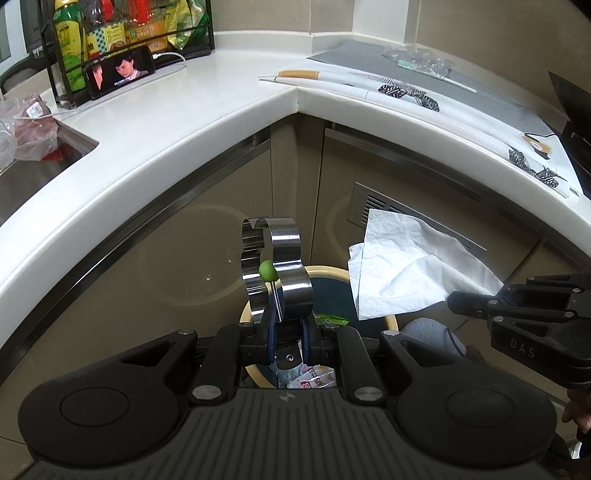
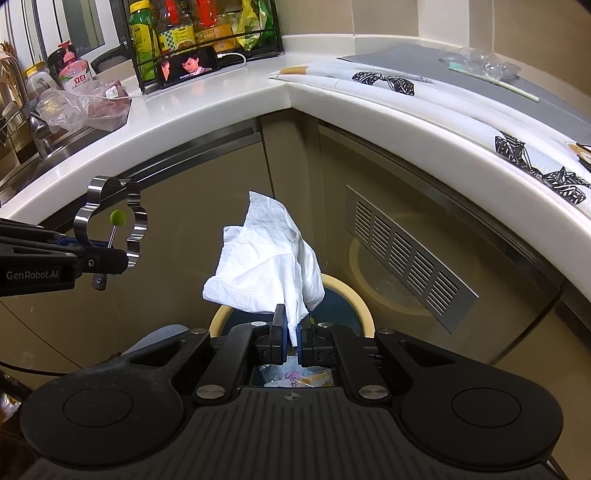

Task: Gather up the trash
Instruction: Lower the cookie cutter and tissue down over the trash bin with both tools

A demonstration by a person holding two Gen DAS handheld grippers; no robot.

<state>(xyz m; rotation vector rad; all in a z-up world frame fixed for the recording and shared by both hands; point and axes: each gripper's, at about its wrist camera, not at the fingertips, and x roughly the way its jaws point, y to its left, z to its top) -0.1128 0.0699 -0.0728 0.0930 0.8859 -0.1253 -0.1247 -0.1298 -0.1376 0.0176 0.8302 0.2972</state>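
The left gripper (image 1: 286, 334) is closed on the thin stem of a shiny metal mould (image 1: 275, 266), flower-shaped, with a small green knob; it holds it up above the near left side of the bin (image 1: 390, 320). To the right, the right gripper (image 2: 291, 334) is closed tight on a white paper napkin (image 2: 264, 266), pinching its lower corner, and the napkin hangs directly over the bin opening.

I judge the task is in the middle. The bin already has some wrappers inside, so part of the collecting seems done. The napkin is not yet dropped; only the release remains for it. On the far right counter (image 1: 207, 122) some crumpled clear plastic (image 1: 417, 59) lies on a grey mat, and it looks like trash that is left. Whether the mould is trash, I cannot tell.

For writing: the side of the left gripper reads "GenRobot.AI", seen from the right camera, and the right gripper shows "DAS". The bottle labels in the far left rack (image 2: 207, 33) are too small to read.
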